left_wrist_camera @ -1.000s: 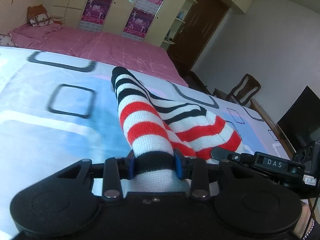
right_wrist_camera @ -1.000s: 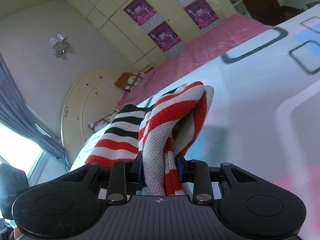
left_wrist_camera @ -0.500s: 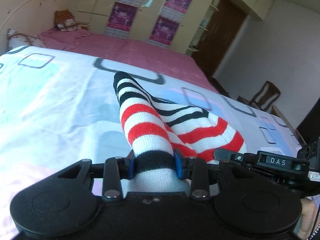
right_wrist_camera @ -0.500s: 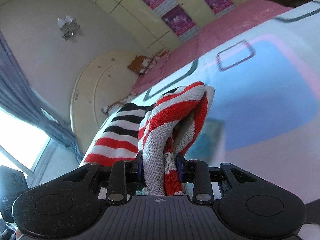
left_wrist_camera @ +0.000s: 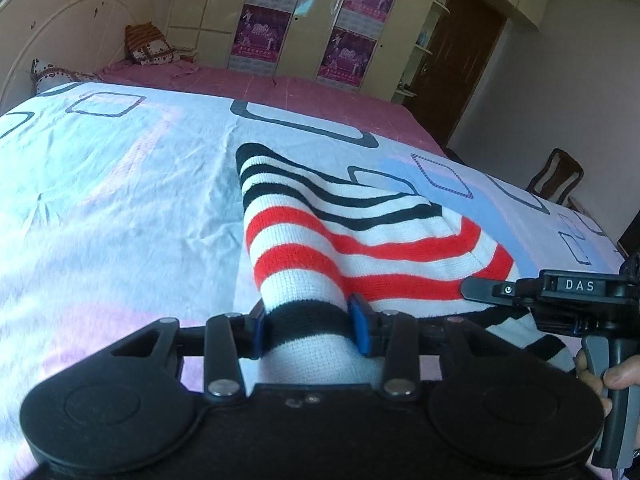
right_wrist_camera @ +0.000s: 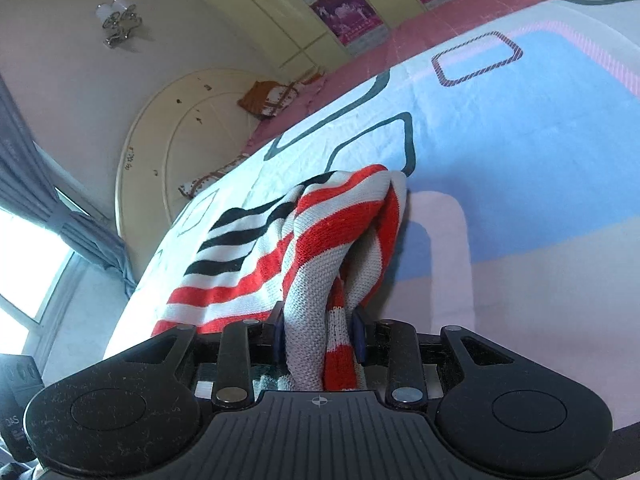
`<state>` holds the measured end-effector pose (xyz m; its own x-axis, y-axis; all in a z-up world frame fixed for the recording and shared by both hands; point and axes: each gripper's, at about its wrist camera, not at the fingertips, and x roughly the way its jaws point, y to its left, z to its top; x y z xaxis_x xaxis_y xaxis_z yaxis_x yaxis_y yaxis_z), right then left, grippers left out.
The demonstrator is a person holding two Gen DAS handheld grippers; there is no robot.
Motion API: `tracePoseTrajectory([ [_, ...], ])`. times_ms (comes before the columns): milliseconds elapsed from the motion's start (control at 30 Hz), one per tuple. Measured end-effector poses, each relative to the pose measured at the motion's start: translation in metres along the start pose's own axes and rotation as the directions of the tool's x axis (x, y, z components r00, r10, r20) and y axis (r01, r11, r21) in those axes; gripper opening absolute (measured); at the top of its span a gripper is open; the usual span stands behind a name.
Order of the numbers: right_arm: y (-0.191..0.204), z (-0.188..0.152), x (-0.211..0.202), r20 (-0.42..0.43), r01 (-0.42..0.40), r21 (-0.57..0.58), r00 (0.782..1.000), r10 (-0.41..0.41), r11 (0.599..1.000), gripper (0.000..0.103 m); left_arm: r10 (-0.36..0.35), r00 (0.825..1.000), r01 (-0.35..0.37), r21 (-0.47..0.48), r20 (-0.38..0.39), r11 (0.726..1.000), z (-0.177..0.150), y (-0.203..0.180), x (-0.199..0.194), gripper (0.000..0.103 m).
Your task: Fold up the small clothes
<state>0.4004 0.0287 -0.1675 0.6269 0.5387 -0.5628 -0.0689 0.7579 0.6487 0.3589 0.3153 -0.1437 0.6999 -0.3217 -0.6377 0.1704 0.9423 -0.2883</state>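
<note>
A small knitted garment (left_wrist_camera: pixel 360 236) with white, red and black stripes is held between both grippers over the bed. My left gripper (left_wrist_camera: pixel 308 320) is shut on its black-banded edge. My right gripper (right_wrist_camera: pixel 320 328) is shut on a bunched red and white edge of the same garment (right_wrist_camera: pixel 328 232). The cloth stretches between the two and its far part rests on the patterned sheet (left_wrist_camera: pixel 120 200). The right gripper's body (left_wrist_camera: pixel 568 300) shows at the right of the left wrist view, with fingers of a hand on its handle.
The bed sheet (right_wrist_camera: pixel 520 160) is white with blue, pink patches and dark square outlines. A pink bedspread (left_wrist_camera: pixel 300 92), a headboard (left_wrist_camera: pixel 72 32) with pillows, wardrobes with posters (left_wrist_camera: pixel 260 28), a brown door (left_wrist_camera: pixel 460 60) and a chair (left_wrist_camera: pixel 556 176) lie beyond.
Both grippers have carried the garment lower toward the sheet and swung toward the headboard side. The cloth now spreads flatter on the bed. Both grips are unchanged.
</note>
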Motion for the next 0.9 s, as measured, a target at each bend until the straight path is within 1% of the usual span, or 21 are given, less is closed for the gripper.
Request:
tracePoseTrajectory([
  [67, 0.001, 0.001, 0.0, -0.004, 0.002, -0.005, 1.0, -0.002, 1.0, 0.032, -0.001, 1.0, 0.001, -0.001, -0.003, 1.0, 0.001, 0.002, 0.001, 0.041],
  [200, -0.005, 0.0, -0.002, 0.007, 0.026, 0.003, 1.0, -0.026, 1.0, 0.039, 0.004, 1.0, -0.004, -0.001, -0.009, 1.0, 0.001, 0.006, 0.002, 0.042],
  [233, -0.009, -0.001, -0.003, 0.011, 0.038, 0.016, 0.999, -0.038, 0.999, 0.041, 0.005, 1.0, -0.005, -0.003, -0.015, 1.0, 0.0, 0.006, 0.002, 0.045],
  [267, -0.016, 0.0, -0.006, 0.013, 0.041, 0.044, 0.999, -0.042, 0.998, 0.045, 0.014, 1.0, -0.014, -0.004, -0.022, 1.0, 0.002, 0.005, 0.002, 0.046],
  [300, -0.02, 0.001, -0.009, 0.016, 0.04, 0.072, 0.999, -0.041, 0.997, 0.046, 0.026, 0.999, -0.026, -0.001, -0.03, 1.0, 0.005, 0.002, 0.001, 0.047],
  [333, -0.018, 0.002, -0.013, 0.019, 0.049, 0.063, 0.999, -0.051, 0.997, 0.046, 0.036, 0.999, -0.036, 0.003, -0.039, 0.999, 0.008, 0.0, 0.003, 0.048],
  [433, 0.004, 0.009, -0.025, 0.056, 0.102, -0.038, 0.993, -0.1, 0.994, 0.046, 0.074, 0.996, -0.074, -0.001, -0.057, 0.997, 0.014, -0.003, -0.001, 0.049],
  [500, 0.016, 0.016, -0.032, 0.094, 0.121, -0.072, 0.989, -0.114, 0.99, 0.045, 0.094, 0.994, -0.094, 0.004, -0.048, 0.996, 0.018, -0.006, -0.006, 0.047],
  [533, 0.023, 0.02, -0.035, 0.112, 0.134, -0.101, 0.986, -0.123, 0.986, 0.045, 0.108, 0.994, -0.107, 0.02, -0.03, 0.994, 0.021, -0.008, -0.009, 0.047],
  [567, 0.031, 0.023, -0.037, 0.129, 0.151, -0.135, 0.983, -0.134, 0.979, 0.045, 0.116, 0.993, -0.115, 0.039, -0.011, 0.993, 0.023, -0.011, -0.012, 0.047],
  [667, 0.053, 0.03, -0.033, 0.151, 0.202, -0.241, 0.974, -0.168, 0.949, 0.024, 0.112, 0.993, -0.117, 0.106, 0.045, 0.988, 0.034, -0.02, -0.018, 0.047],
  [767, 0.066, 0.03, -0.02, 0.144, 0.226, -0.302, 0.971, -0.19, 0.926, 0.024, 0.098, 0.993, -0.106, 0.138, 0.059, 0.985, 0.046, -0.026, -0.012, 0.047],
  [900, 0.072, 0.029, 0.005, 0.123, 0.25, -0.338, 0.967, -0.221, 0.907, 0.024, 0.1, 0.994, -0.104, 0.153, 0.036, 0.983, 0.055, -0.026, 0.011, 0.047],
])
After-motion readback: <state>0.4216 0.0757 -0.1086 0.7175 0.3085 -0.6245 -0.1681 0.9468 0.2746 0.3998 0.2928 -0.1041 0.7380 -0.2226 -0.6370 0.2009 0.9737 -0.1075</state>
